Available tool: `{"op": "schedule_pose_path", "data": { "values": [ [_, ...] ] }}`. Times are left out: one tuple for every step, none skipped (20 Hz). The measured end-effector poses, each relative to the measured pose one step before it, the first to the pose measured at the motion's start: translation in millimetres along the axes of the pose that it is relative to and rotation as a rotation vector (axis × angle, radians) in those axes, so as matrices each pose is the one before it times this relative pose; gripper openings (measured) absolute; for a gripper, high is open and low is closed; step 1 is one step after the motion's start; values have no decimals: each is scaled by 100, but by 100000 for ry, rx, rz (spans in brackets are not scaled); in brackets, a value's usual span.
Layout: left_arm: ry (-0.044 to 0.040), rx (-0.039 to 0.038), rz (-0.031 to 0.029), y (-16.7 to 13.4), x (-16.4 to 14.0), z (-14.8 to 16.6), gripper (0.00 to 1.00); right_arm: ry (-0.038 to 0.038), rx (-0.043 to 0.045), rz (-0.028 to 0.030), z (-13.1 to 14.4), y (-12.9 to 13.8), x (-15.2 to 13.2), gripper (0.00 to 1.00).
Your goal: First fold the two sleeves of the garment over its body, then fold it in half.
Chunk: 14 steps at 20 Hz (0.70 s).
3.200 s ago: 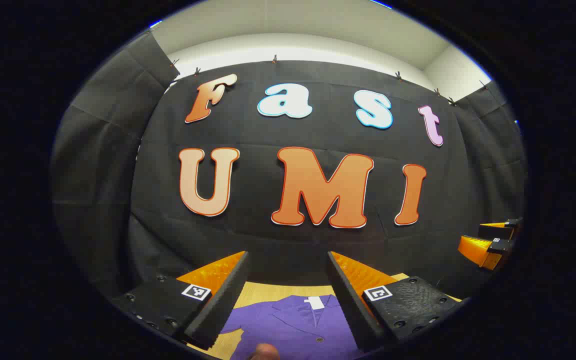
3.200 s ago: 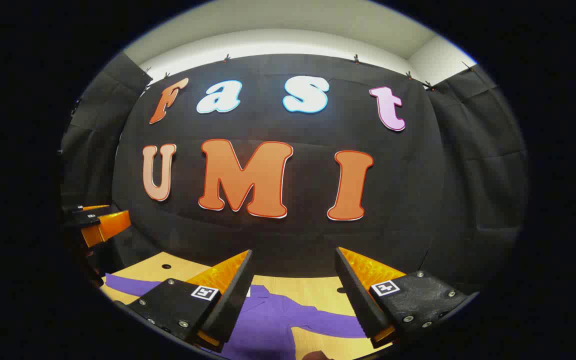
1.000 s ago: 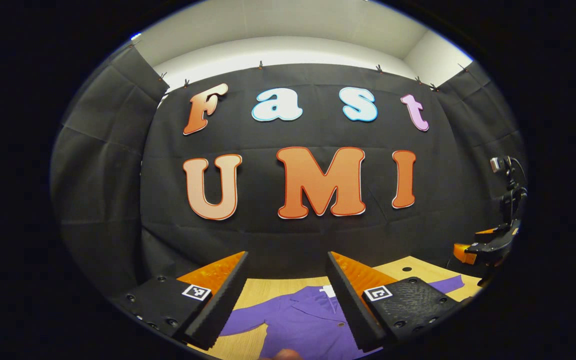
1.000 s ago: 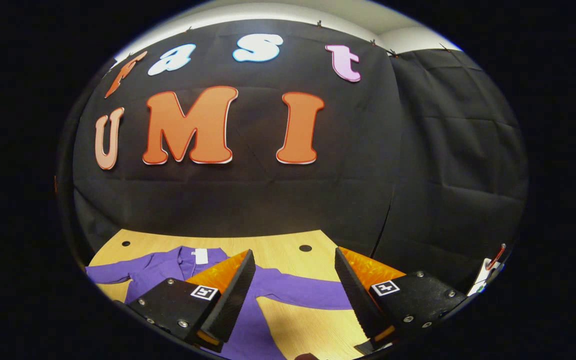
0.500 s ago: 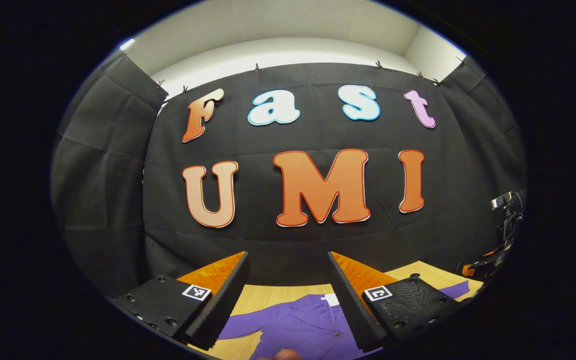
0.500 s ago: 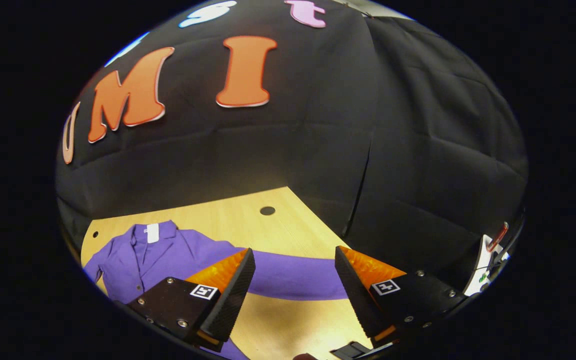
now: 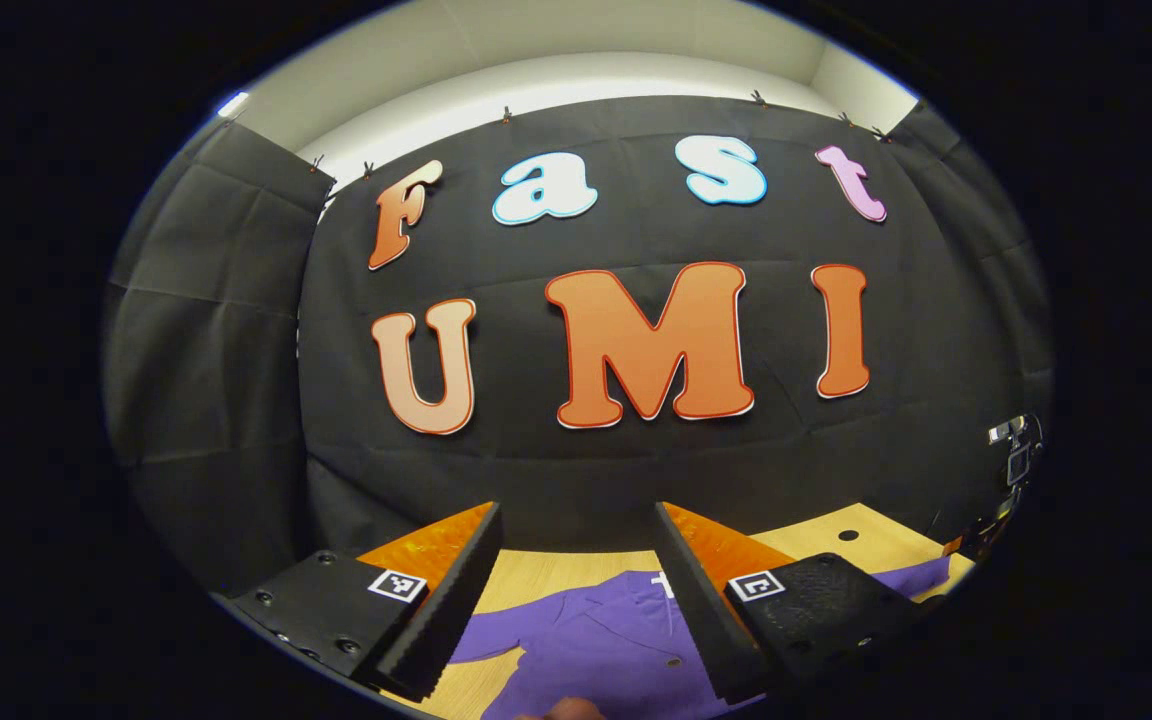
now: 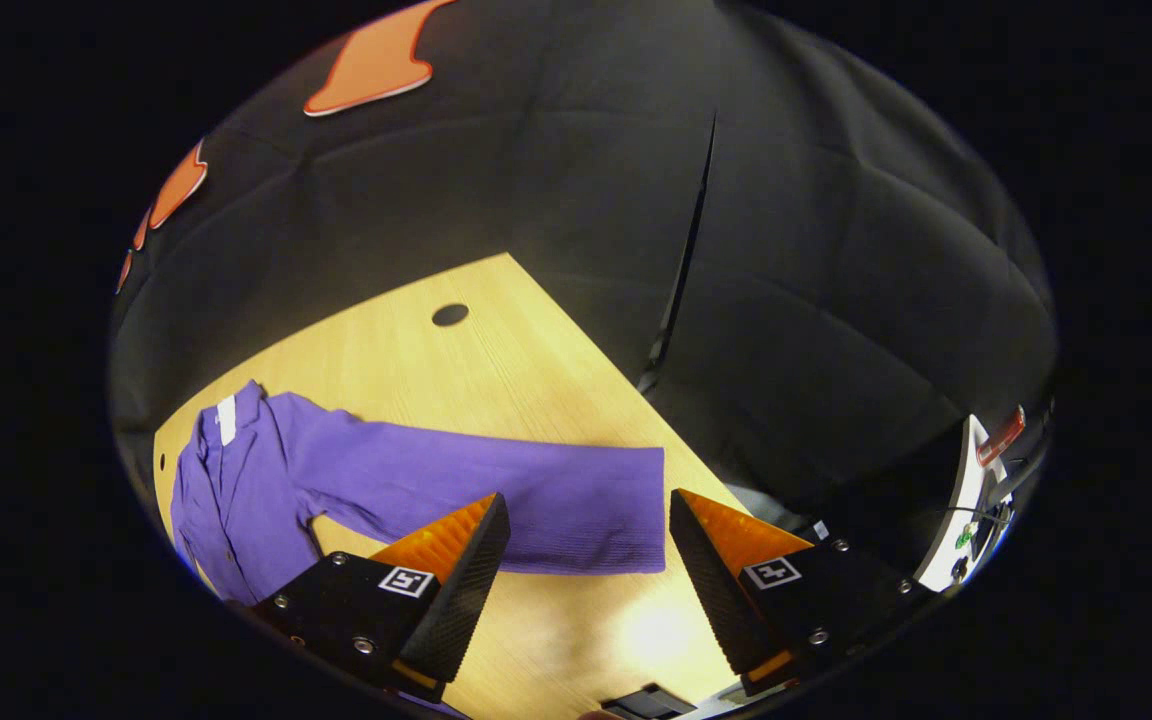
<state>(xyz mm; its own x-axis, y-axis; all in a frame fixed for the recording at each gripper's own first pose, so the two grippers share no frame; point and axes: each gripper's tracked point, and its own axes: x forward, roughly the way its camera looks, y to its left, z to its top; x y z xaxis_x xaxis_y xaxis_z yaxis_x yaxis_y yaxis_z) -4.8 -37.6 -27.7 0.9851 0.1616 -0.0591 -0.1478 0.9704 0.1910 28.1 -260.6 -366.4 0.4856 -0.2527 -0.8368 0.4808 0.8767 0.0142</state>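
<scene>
Black cloth walls close in a pale wooden table [image 8: 496,350], and over it both tools hang with nothing between their fingers. In the right gripper view the right gripper [image 8: 586,560] has its jaws spread wide, poised above the cuff end of the long purple sleeve [image 8: 496,495] — apart from the cloth, not touching it. That sleeve lies stretched flat across the wood, running back to the purple long-sleeved garment [image 8: 236,490], whose collar with a small white tag points toward the far wall. In the left gripper view the left gripper [image 7: 573,570] is likewise wide open, held above the garment's chest near the collar — the purple body [image 7: 596,640] lies flat on the table beneath it.
</scene>
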Motion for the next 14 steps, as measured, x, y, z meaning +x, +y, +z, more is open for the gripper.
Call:
{"op": "schedule_pose_path", "data": {
  "values": [
    [943, 373, 1058, -170, -31, -174, 94, 2757, -285, -298, -259, -346, 958, 97],
    [1232, 285, 826, -120, -93, -346, 94, 3362, -532, -138, -212, -368, 864, 97],
    [1066, 166, 929, -217, 42, -206, 94, 3585, -139, 53, -445, -335, 788, 97],
    [1119, 142, 759, -274, 26, -327, 94, 4562, -311, 724, -493, 58, 537, 96],
    [923, 298, 713, -132, -94, -244, 94, 3943, 131, 452, -309, -379, 867, 97],
    [1077, 590, 941, -60, -174, -286, 94, 3495, 221, 674, -202, -274, 820, 97],
    [847, 626, 655, -143, -82, -351, 94, 3373, 288, 1085, -234, -196, 587, 97],
    [862, 750, 579, -51, -78, -166, 94, 3117, 571, 764, -92, -126, 532, 97],
    [887, 785, 452, -122, -259, -219, 94, 3026, 690, 1107, -138, -223, 561, 97],
    [959, 866, 312, -50, -126, -170, 94, 2705, 789, 554, -63, -156, 479, 97],
    [1054, 871, 378, -149, -37, -429, 94, 2800, 576, 1067, -295, -148, 370, 97],
    [887, 617, 1, -145, -78, -140, 93, 1795, 605, 979, -32, -38, 235, 96],
    [833, 642, 285, -51, -131, -302, 93, 1975, -123, 1920, -116, 99, 290, 97],
    [433, 445, 333, -42, -110, -65, 93, 1826, -433, -306, -245, -177, 182, 96]
  ]
}}
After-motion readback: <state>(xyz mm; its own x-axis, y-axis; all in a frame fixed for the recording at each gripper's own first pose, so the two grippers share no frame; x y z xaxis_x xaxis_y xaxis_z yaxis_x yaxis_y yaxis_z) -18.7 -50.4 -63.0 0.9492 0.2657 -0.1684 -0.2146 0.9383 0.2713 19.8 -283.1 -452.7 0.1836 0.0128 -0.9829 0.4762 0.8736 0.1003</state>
